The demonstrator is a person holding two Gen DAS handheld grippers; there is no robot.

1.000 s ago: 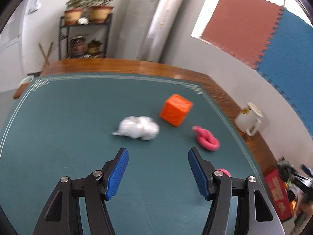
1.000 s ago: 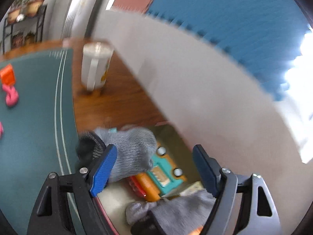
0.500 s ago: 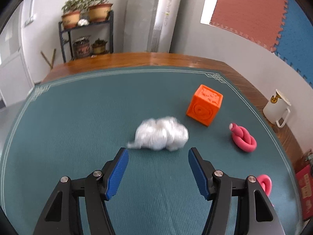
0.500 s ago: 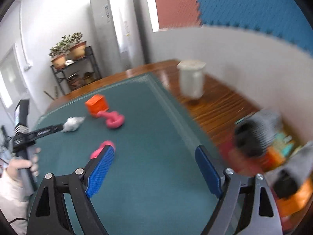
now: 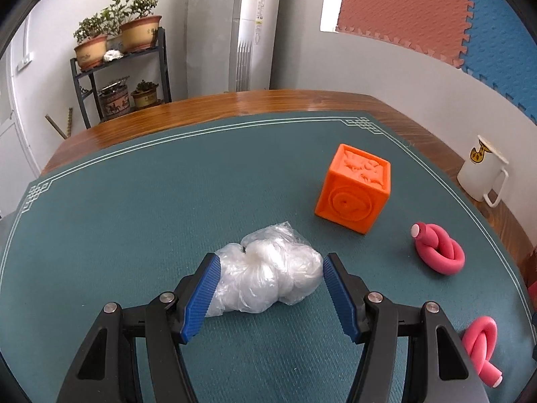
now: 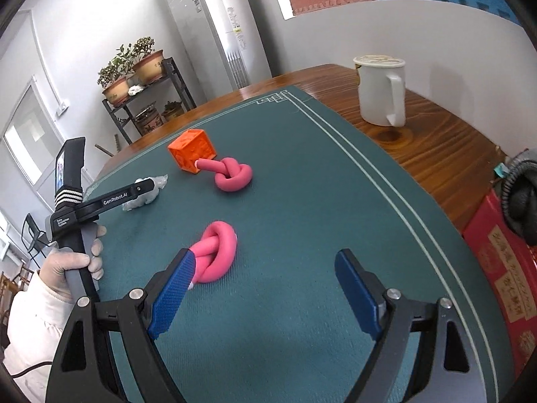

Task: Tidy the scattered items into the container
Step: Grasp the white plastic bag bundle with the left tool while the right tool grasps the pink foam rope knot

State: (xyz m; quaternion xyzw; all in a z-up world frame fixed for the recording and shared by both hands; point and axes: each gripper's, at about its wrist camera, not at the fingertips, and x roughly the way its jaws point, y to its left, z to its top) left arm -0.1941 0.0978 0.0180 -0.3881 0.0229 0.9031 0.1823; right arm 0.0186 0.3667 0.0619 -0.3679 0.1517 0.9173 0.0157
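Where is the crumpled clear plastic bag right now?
In the left wrist view, the plastic bag lies on the green mat between the left gripper's fingers, with the orange cube beyond it to the right.

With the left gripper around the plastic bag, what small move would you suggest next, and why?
Probably close the left gripper on the crumpled plastic bag. The bag already sits between its blue pads, which flank it on both sides, and it lies on the green mat, so little further approach seems needed before lifting it.
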